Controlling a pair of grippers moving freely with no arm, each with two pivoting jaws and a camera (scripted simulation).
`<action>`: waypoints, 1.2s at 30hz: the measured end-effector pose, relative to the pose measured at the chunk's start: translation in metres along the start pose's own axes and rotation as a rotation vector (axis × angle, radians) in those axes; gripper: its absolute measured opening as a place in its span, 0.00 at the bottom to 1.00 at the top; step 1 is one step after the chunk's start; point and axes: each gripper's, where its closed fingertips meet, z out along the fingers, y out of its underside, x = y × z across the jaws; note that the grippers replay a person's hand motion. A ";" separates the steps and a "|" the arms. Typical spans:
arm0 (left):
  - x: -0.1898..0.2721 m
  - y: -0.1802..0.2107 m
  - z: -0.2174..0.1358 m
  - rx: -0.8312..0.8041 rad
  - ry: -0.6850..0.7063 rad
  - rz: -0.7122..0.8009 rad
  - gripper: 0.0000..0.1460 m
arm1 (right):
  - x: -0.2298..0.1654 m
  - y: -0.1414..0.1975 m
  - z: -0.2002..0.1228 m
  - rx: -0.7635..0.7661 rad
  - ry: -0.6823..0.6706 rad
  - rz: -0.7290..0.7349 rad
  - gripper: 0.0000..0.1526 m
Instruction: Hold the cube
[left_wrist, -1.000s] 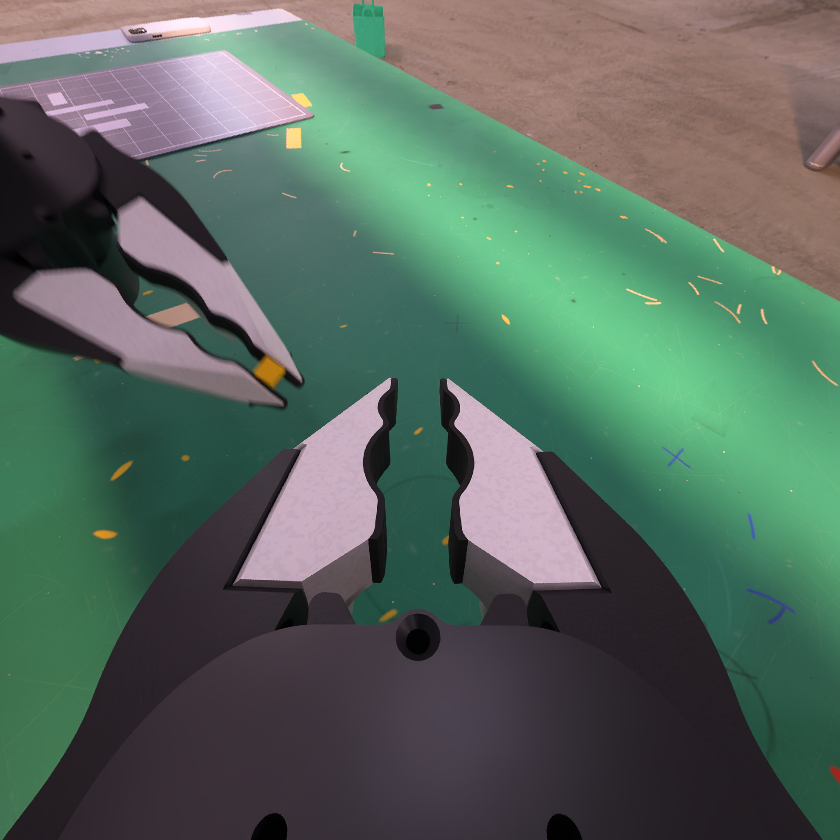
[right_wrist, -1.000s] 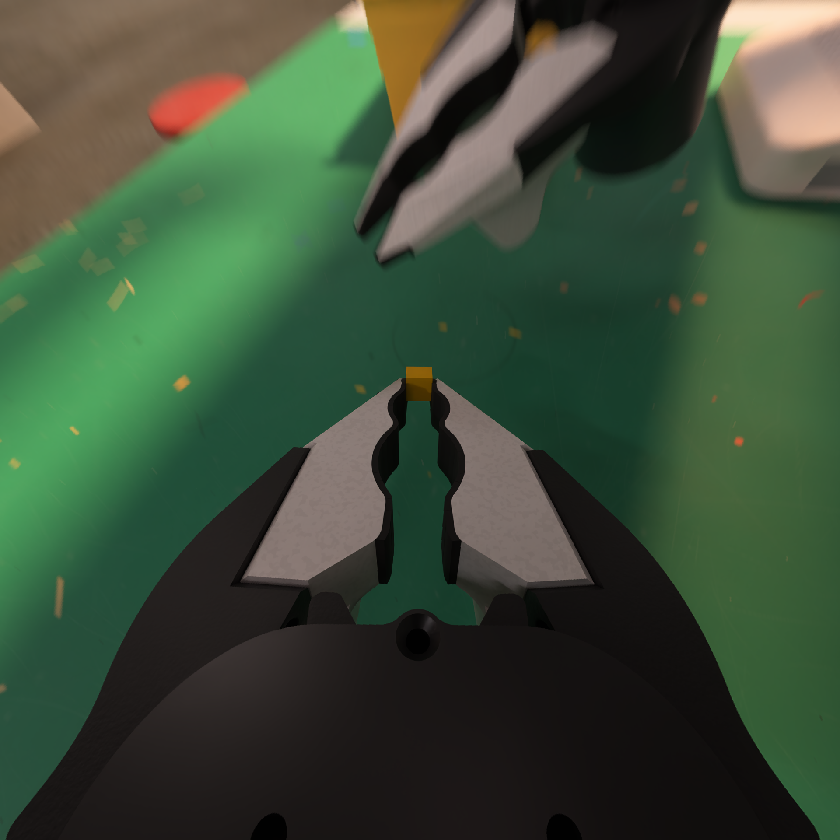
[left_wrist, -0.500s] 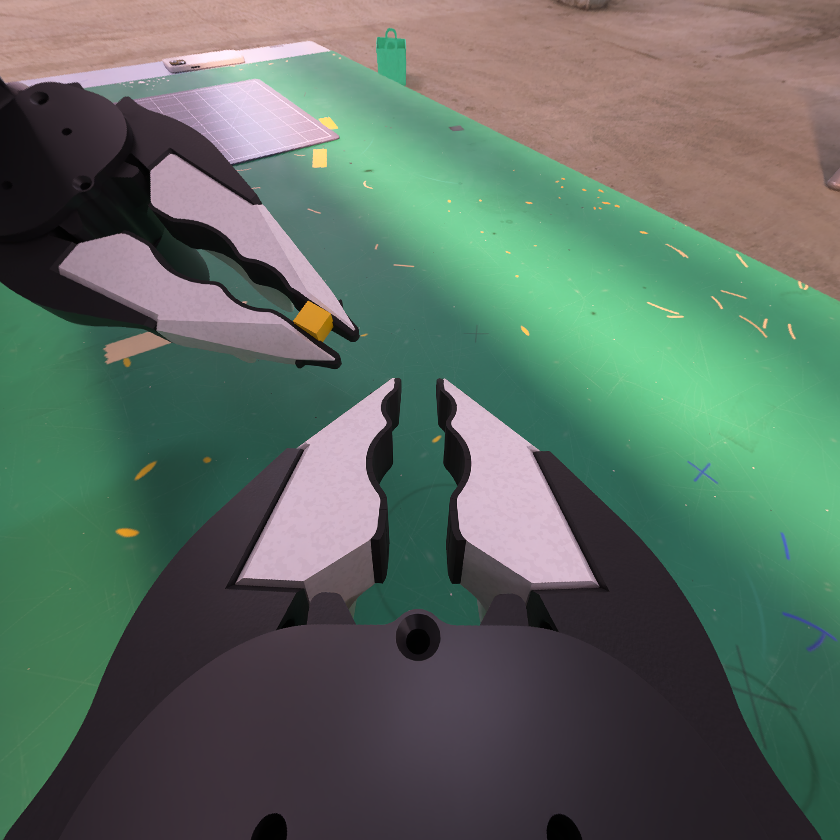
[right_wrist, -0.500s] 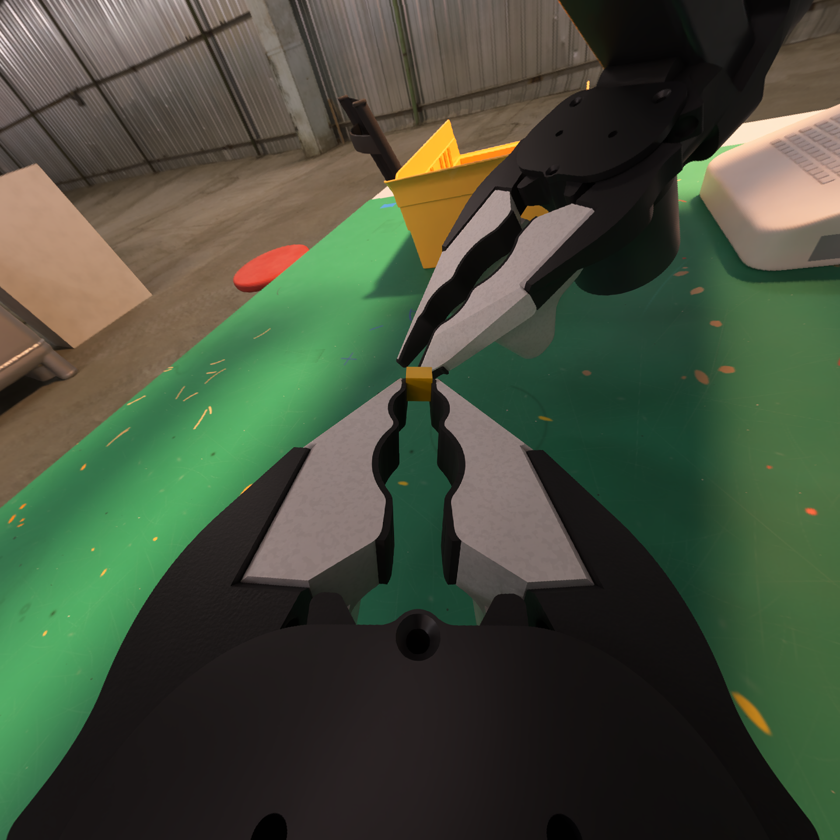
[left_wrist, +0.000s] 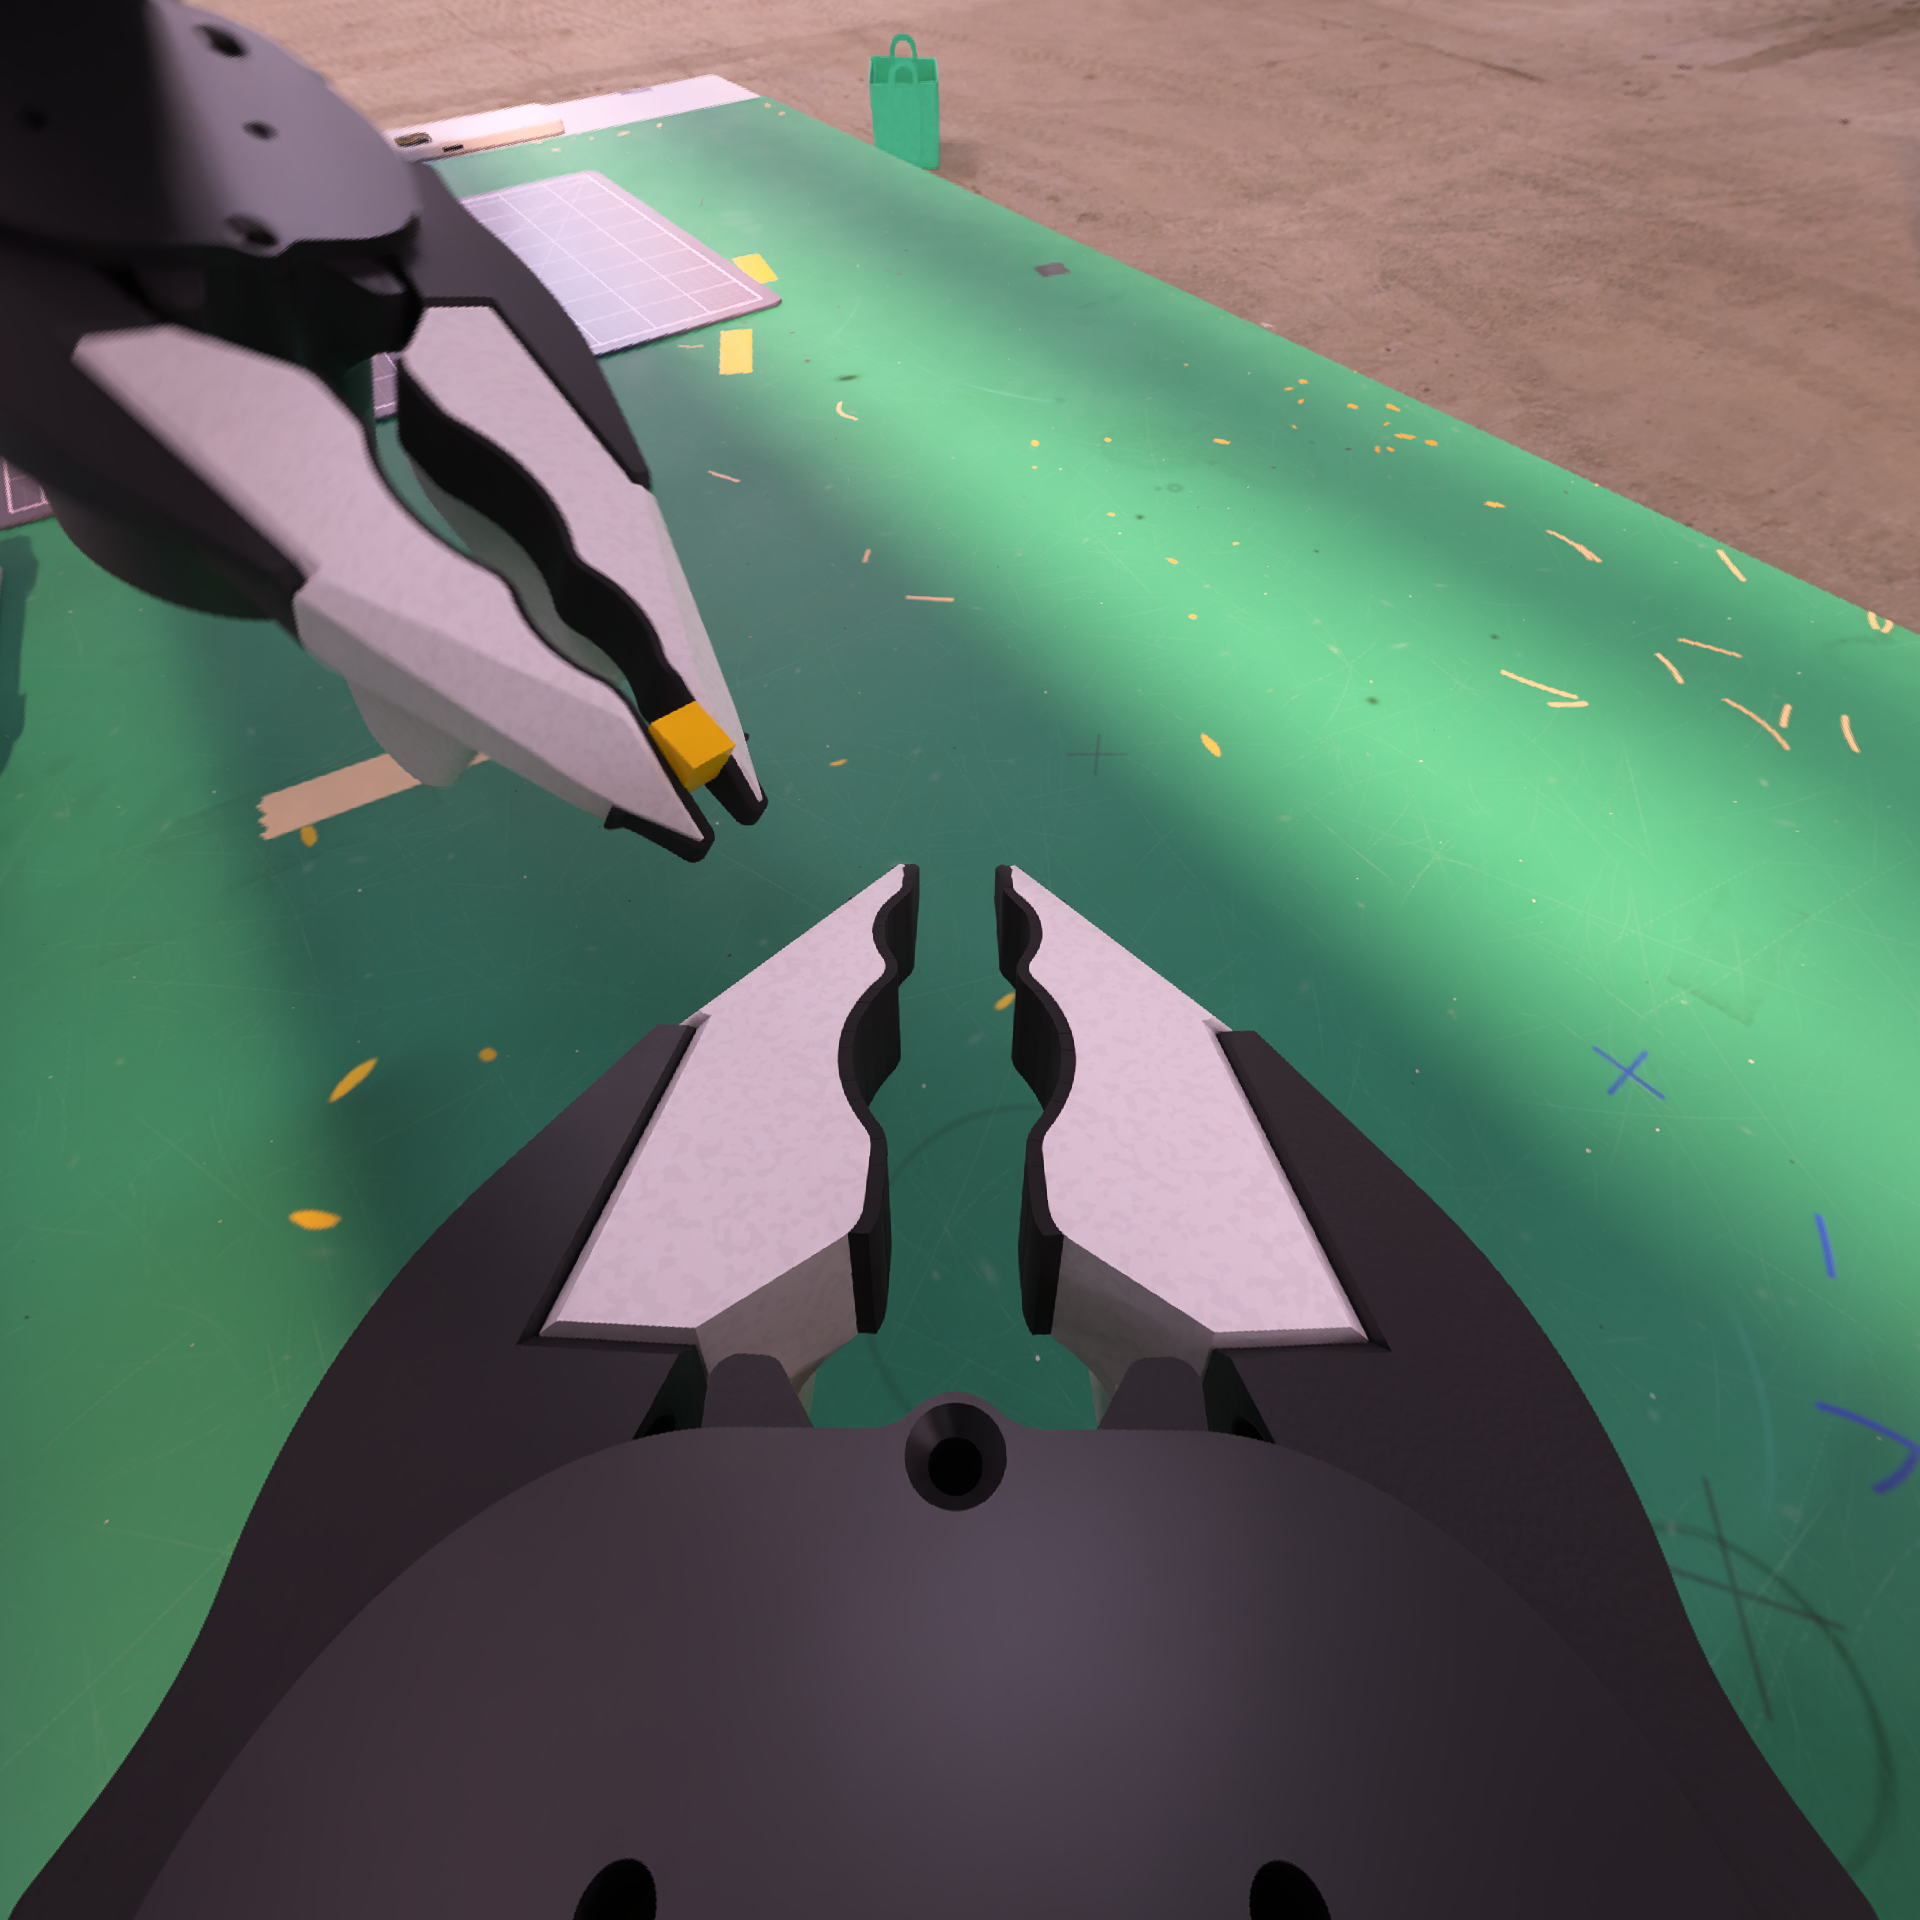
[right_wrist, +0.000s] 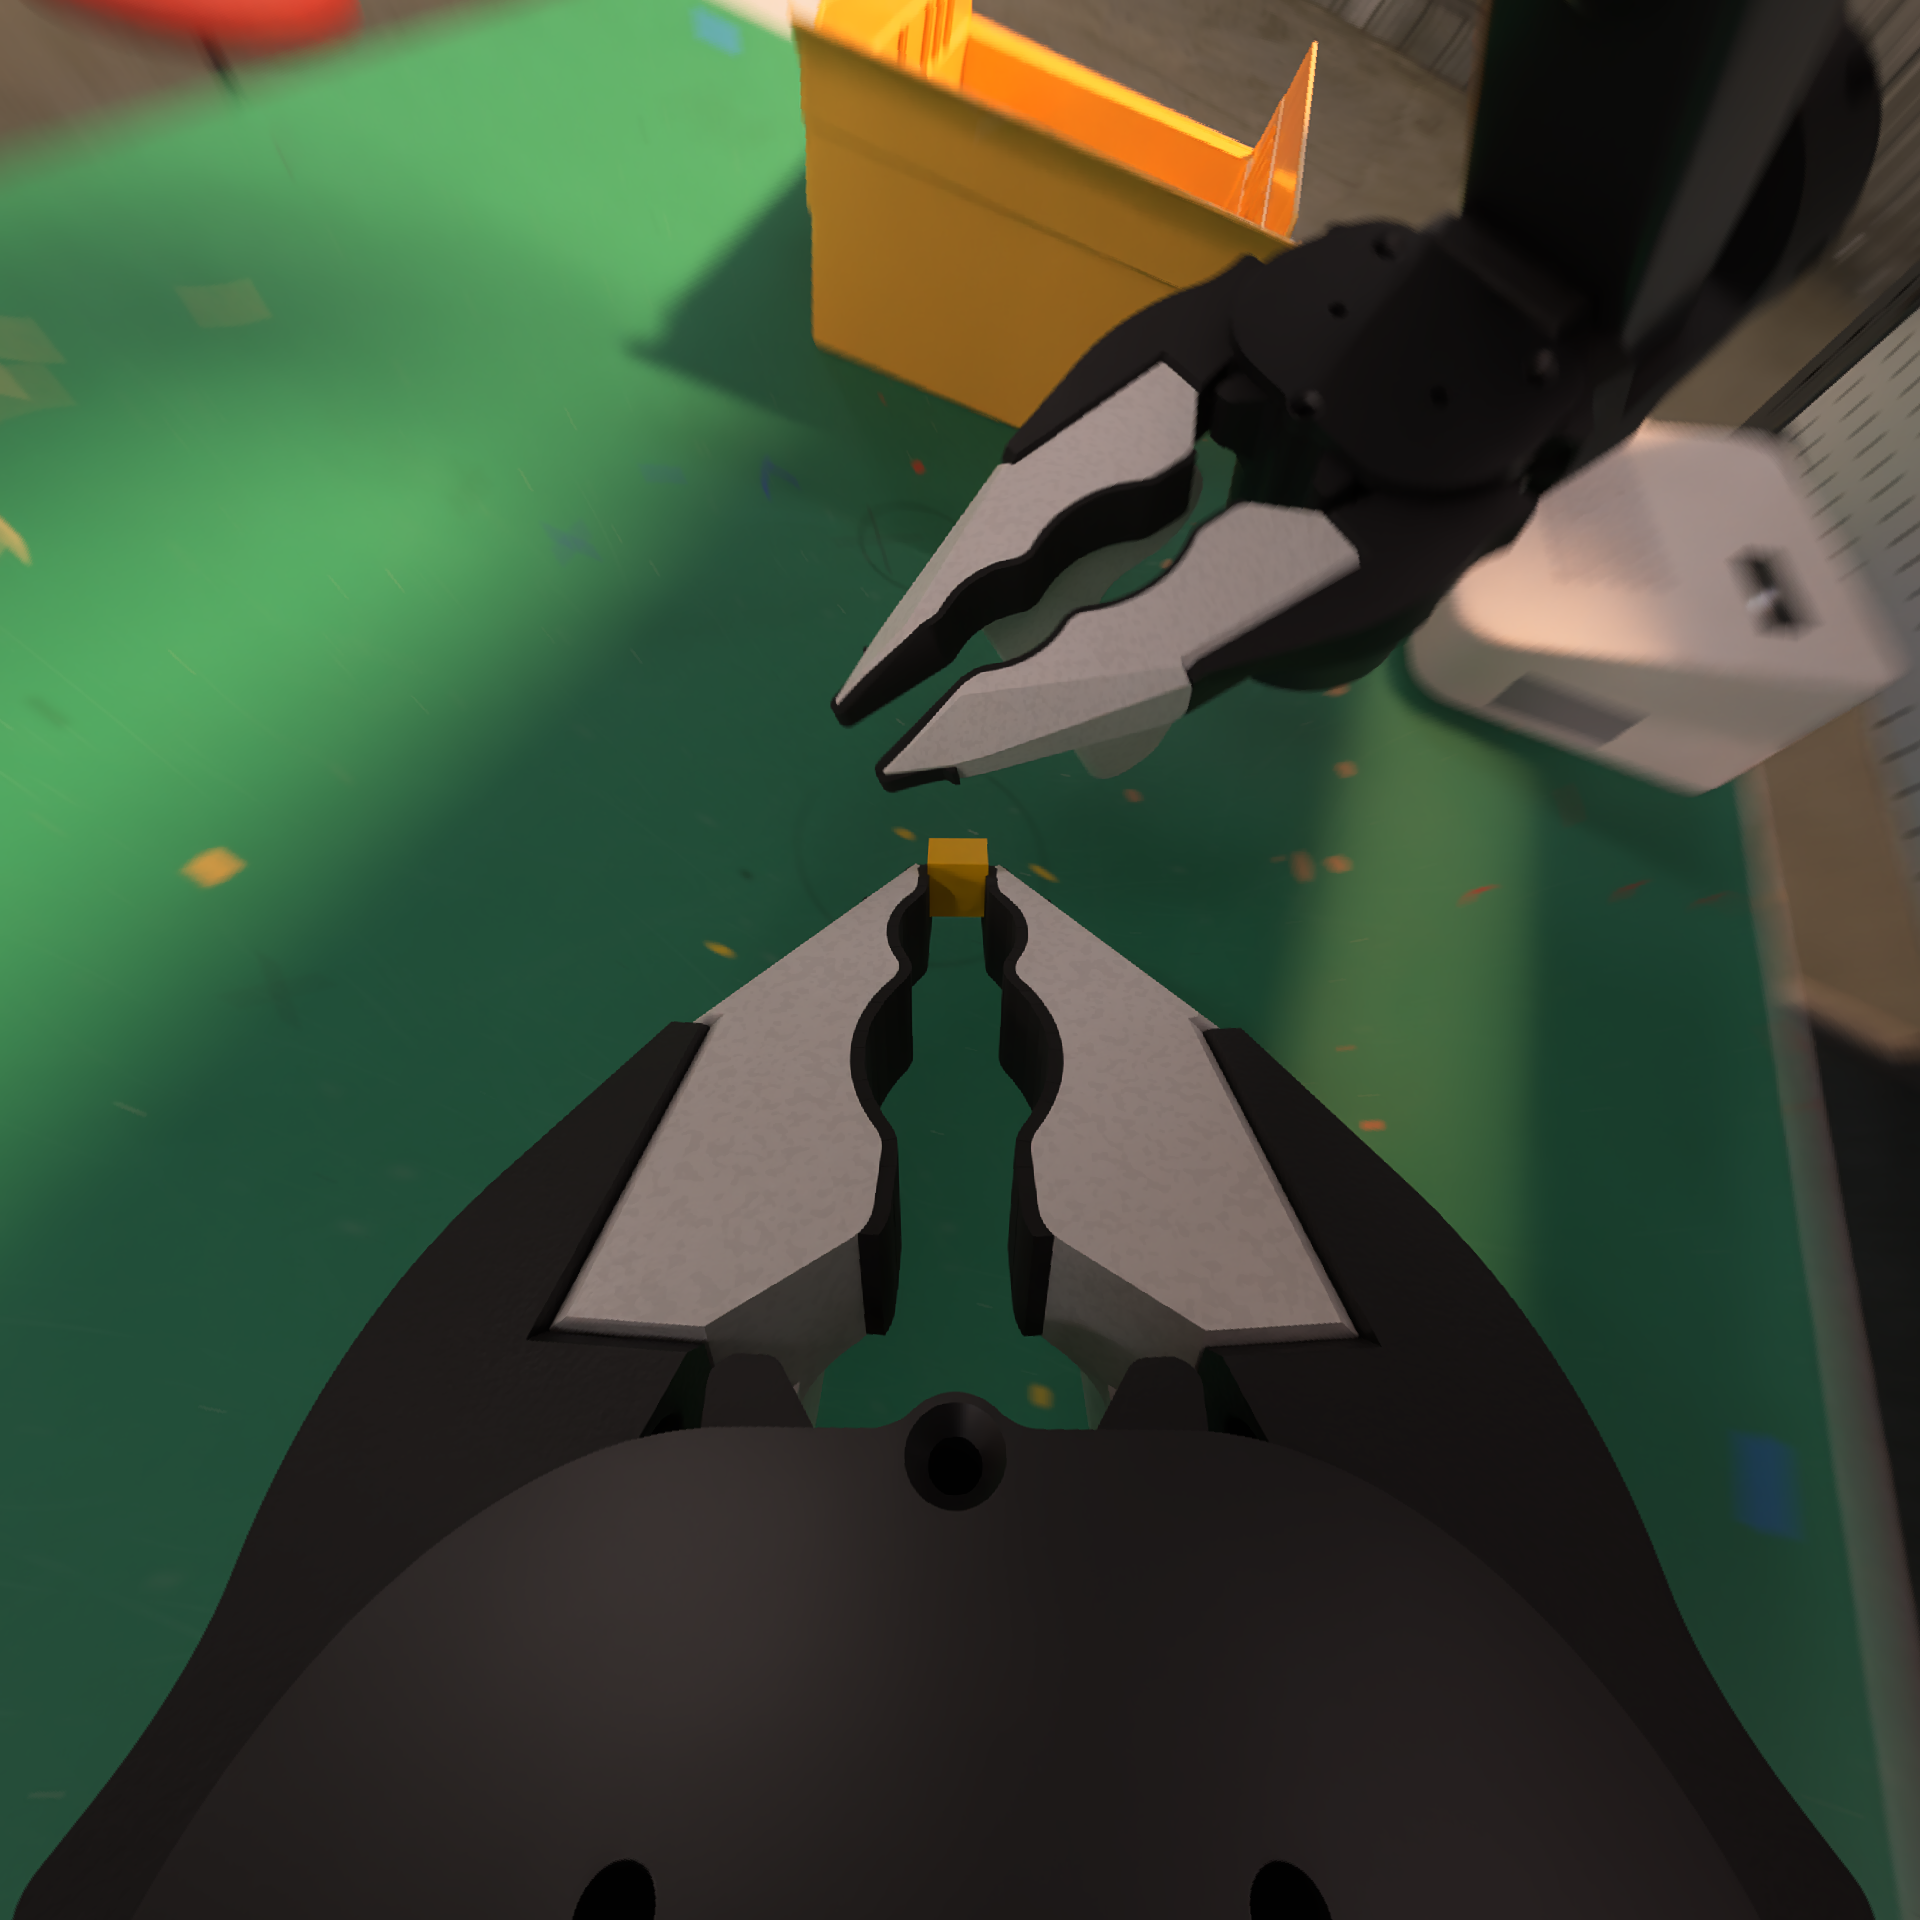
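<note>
A small yellow cube is pinched between the tips of my right gripper, above the green table. In the left wrist view the same cube shows in the right gripper, which reaches in from the upper left. My left gripper is empty, its jaws a small gap apart, and points at the table just right of and below the cube. In the right wrist view the left gripper hangs just beyond the cube, its tips apart from it.
A yellow bin and a white device stand behind the left gripper. A grey cutting mat, a small green bag and a strip of tape lie on the green table, whose far edge meets brown floor.
The right gripper, still holding the cube, has tilted its view down toward the table and now shows larger and closer in the left wrist view. The left gripper's jaw gap is unchanged.
</note>
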 end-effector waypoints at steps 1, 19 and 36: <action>0.000 0.000 0.000 0.000 0.001 0.000 0.10 | 0.000 -0.001 0.000 -0.035 0.045 -0.105 0.06; 0.001 0.001 -0.001 0.019 0.024 -0.012 0.10 | -0.001 -0.008 -0.003 -0.159 0.444 -0.936 0.06; 0.004 0.000 0.000 0.019 0.036 -0.005 0.11 | -0.007 -0.012 0.000 -0.059 0.366 -0.942 0.06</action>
